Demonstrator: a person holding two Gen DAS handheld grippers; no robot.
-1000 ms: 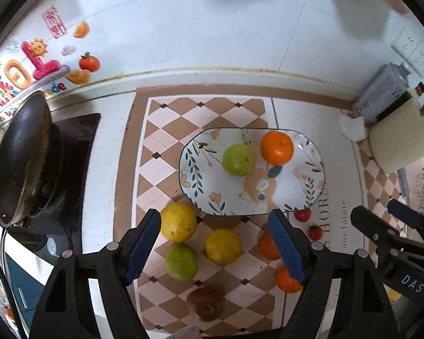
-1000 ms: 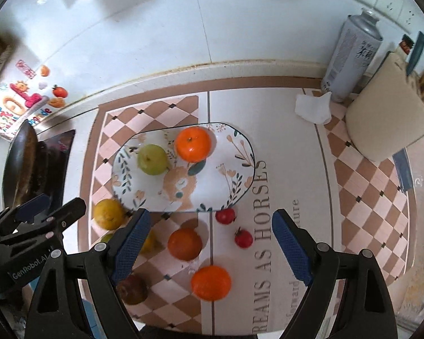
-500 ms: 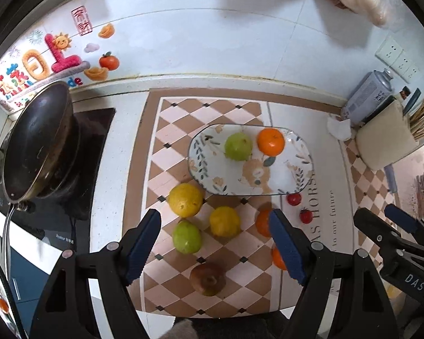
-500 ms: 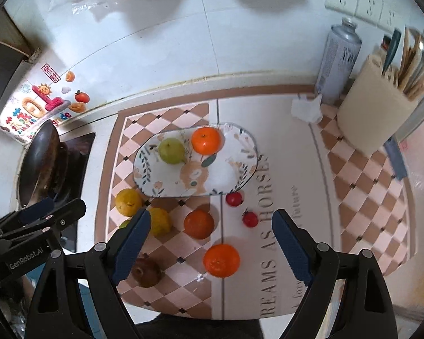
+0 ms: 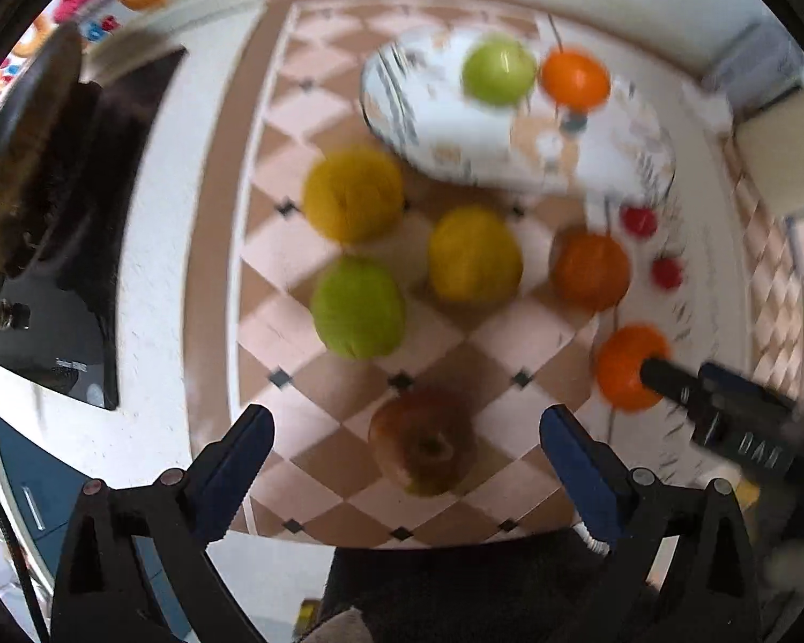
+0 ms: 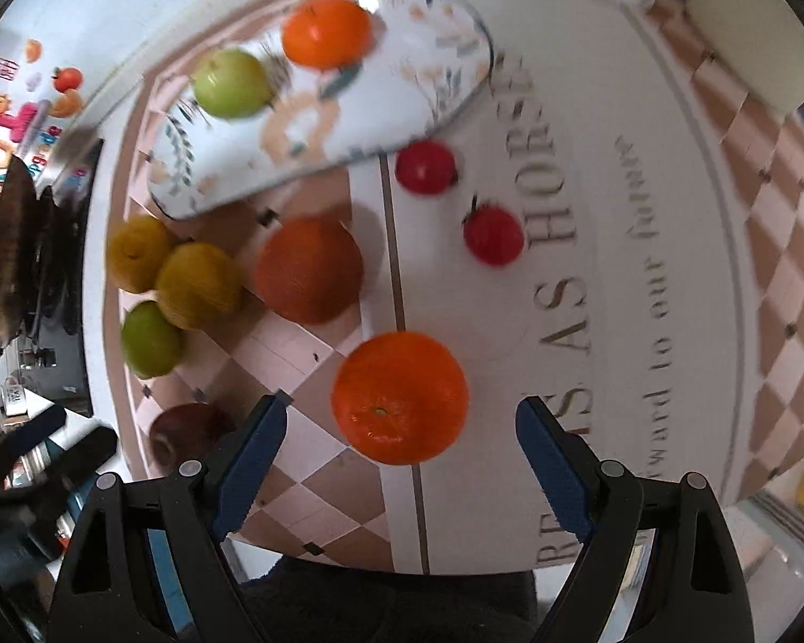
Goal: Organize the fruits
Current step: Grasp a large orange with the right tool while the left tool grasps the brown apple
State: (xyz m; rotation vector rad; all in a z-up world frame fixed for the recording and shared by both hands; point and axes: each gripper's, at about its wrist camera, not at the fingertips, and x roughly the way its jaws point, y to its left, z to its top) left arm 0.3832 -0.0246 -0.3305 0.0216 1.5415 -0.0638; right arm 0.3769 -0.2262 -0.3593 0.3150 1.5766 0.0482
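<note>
Fruit lies loose on the checked mat (image 6: 305, 487) — a bright orange (image 6: 399, 396) sits at twelve o'clock of the right gripper (image 6: 399, 445), whose jaws stand wide and empty. At the left gripper (image 5: 402, 450), a brown russet fruit (image 5: 421, 439) lies between opening jaws, untouched. The floral plate (image 6: 439, 80), further toward twelve, already carries a green apple (image 6: 232, 83) and another orange (image 6: 324, 29). Round fruit may roll if a pad nudges it off-centre — likely toward the two small red fruits (image 6: 492, 236) at two o'clock. A dark pan (image 5: 21, 161) sits at nine; wall stickers (image 6: 5, 123) beyond.
</note>
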